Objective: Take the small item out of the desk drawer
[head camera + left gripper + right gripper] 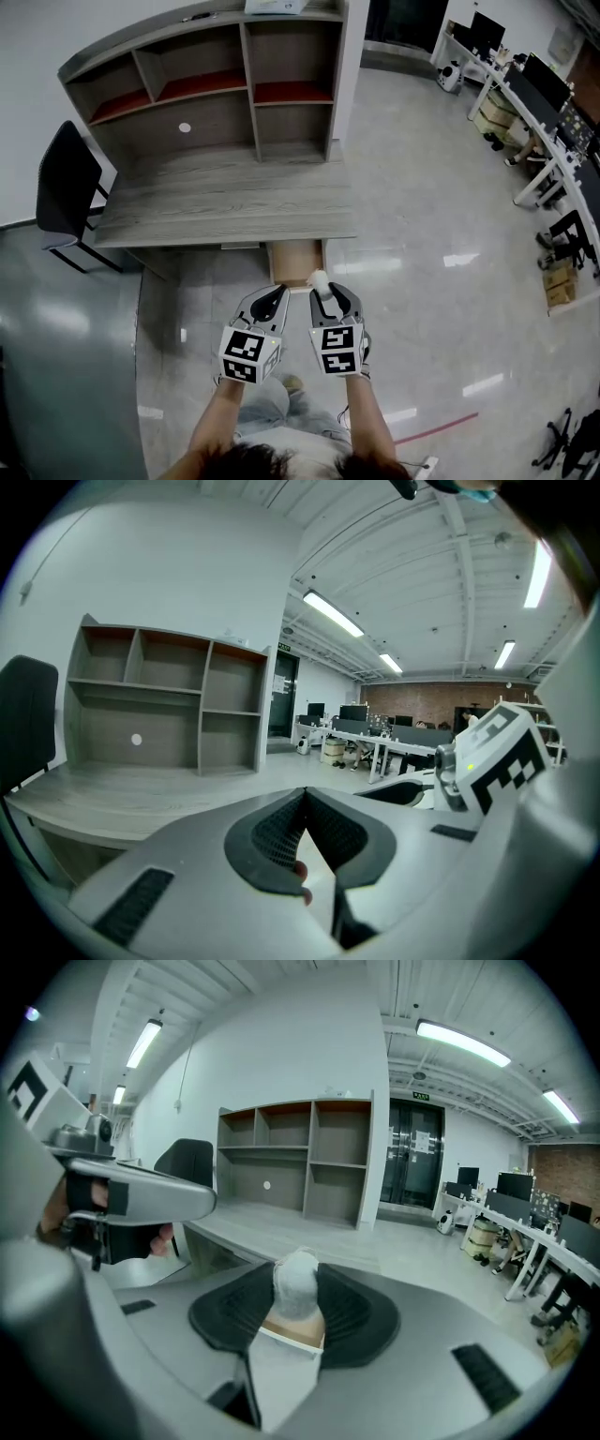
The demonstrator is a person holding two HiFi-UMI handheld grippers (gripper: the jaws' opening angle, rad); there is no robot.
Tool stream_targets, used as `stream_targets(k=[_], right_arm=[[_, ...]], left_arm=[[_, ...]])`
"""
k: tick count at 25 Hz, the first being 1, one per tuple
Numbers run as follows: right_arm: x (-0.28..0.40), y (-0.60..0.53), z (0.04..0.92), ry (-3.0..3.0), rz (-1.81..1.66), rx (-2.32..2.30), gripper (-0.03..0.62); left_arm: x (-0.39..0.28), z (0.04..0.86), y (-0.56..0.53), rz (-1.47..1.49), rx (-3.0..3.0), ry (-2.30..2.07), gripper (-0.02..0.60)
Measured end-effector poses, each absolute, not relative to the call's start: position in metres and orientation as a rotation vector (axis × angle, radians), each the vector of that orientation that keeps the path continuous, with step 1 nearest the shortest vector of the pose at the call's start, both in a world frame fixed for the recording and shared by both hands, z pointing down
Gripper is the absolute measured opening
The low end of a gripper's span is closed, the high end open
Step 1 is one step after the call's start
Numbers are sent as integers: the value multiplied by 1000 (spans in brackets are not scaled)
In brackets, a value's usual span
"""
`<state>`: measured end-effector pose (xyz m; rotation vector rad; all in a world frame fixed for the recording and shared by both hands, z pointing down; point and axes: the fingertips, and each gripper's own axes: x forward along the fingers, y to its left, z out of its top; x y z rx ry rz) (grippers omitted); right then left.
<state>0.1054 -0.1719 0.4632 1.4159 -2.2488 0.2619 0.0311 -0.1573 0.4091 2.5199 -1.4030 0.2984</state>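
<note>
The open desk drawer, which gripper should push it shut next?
Left, probably: the left gripper is empty, jaws together, just in front of the drawer, while the right gripper grips the small white item.

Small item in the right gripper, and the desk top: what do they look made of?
Small item: white, matte, faintly mottled and rounded, no shine; looks like soft foam or wrapped cloth, though I can't tell which. Desk top: grey with long streaked grain and a dull finish; probably wood-effect laminate rather than solid wood.
</note>
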Motion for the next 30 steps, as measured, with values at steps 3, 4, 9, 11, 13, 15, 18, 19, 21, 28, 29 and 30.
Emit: stream_targets(k=[3,4,9,11,13,15,18,19,21,28,29,30], right_arm=[[104,-169,448,-2285,261,1447,155],[103,-167,444,-2291,259,1453,155],[102,-157,424,-2299,225,1468,155],[102,-153,416,-2300,209,1482,155],[102,-148,406,-2303,192,1499,155],[100,-143,397,-2306,171,1510,155],[99,-135,384,-2311,142,1528,155],[99,-131,380,-2313,134,1535,155],[97,-125,372,-2318,116,1549,155],[90,-94,343,-2334,61,1581,155],[89,-89,339,-2336,53,1583,155],[88,-85,335,-2339,45,1585,155]], left_arm=[[30,394,-151,297,2538,-1397,12],[30,389,-149,302,2547,-1400,12],[26,368,-139,292,2569,-1414,12],[25,361,-133,285,2578,-1412,12],[23,354,-126,278,2589,-1411,12],[21,347,-120,275,2601,-1415,12],[17,336,-111,257,2618,-1419,12],[16,333,-108,247,2622,-1420,12],[13,325,-101,227,2630,-1424,12],[3,302,-66,197,2665,-1430,12],[2,299,-62,194,2671,-1431,12],[1,295,-57,191,2676,-1432,12]])
